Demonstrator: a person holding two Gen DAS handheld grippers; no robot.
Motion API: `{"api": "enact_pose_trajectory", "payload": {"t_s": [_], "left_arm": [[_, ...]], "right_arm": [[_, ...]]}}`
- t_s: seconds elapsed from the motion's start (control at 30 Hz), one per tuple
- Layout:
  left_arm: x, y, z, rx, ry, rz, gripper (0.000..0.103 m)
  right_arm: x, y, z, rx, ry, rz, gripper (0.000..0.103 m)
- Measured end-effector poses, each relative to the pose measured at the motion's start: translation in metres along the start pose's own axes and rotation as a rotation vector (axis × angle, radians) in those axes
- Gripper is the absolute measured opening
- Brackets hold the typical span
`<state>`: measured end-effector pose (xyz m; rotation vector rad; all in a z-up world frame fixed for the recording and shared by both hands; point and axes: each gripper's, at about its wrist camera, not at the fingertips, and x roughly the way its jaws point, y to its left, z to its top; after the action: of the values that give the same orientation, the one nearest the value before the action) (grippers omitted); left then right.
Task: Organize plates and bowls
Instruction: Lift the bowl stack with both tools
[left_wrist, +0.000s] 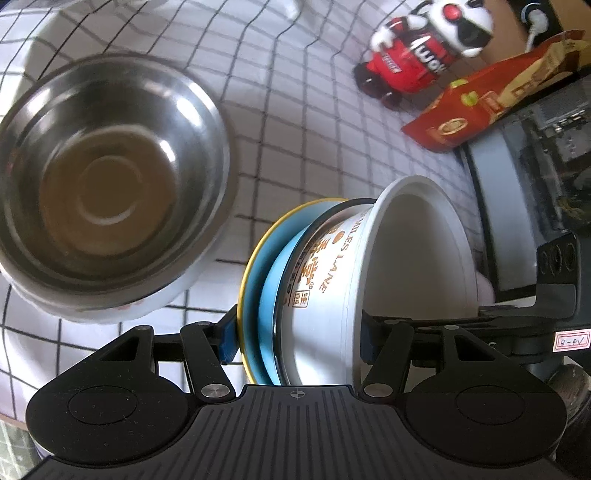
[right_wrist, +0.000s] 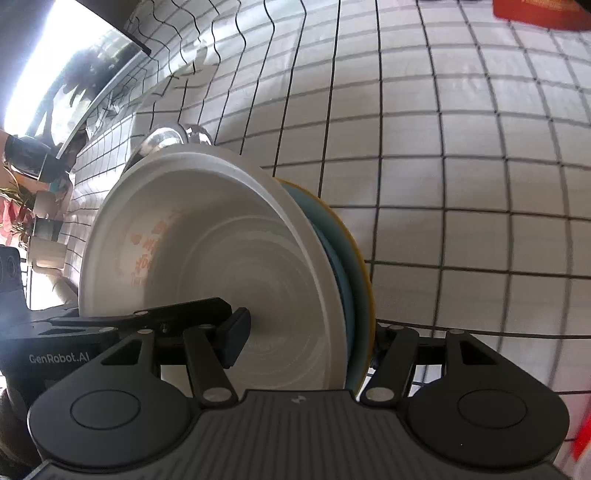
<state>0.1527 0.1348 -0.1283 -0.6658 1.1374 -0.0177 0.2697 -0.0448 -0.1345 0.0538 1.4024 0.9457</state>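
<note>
Left wrist view: both grippers' fingers (left_wrist: 229, 334) clamp the white bowl (left_wrist: 406, 258) and blue plate (left_wrist: 258, 269) stack, hiding the plate's face.

Both matte black plastic tongs, left (left_wrist: 295, 334) and right (right_wrist: 308, 339), are sporting ribbed bases, silver pivot screws, blue pads (left_wrist: 227, 338); "GenRobot.AI" lettering showing.

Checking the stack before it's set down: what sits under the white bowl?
The white bowl nests in a blue plate with a yellow rim, gripped by both tools. Anything between them is hidden.
</note>
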Motion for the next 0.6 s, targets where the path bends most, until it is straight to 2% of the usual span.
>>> {"api": "enact_pose_trajectory", "payload": {"t_s": [0.17, 0.3, 0.43, 0.6], "left_arm": [[-0.042, -0.016, 0.024, 0.033, -0.066, -0.044, 0.064], [-0.086, -0.008, 0.049, 0.05, -0.157, -0.019, 0.064], [-0.114, 0.031, 0.065, 0.016, -0.209, 0.041, 0.064], [-0.103, 0.092, 0.076, -0.089, -0.143, 0.08, 0.064]], "right_arm": [[-0.043, 0.029, 0.017, -0.059, -0.066, -0.031, 0.063], [-0.06, 0.075, 0.046, -0.164, -0.144, -0.014, 0.064], [-0.037, 0.115, 0.072, -0.211, -0.151, 0.041, 0.064], [0.03, 0.141, 0.094, -0.172, -0.022, 0.066, 0.063]]}}
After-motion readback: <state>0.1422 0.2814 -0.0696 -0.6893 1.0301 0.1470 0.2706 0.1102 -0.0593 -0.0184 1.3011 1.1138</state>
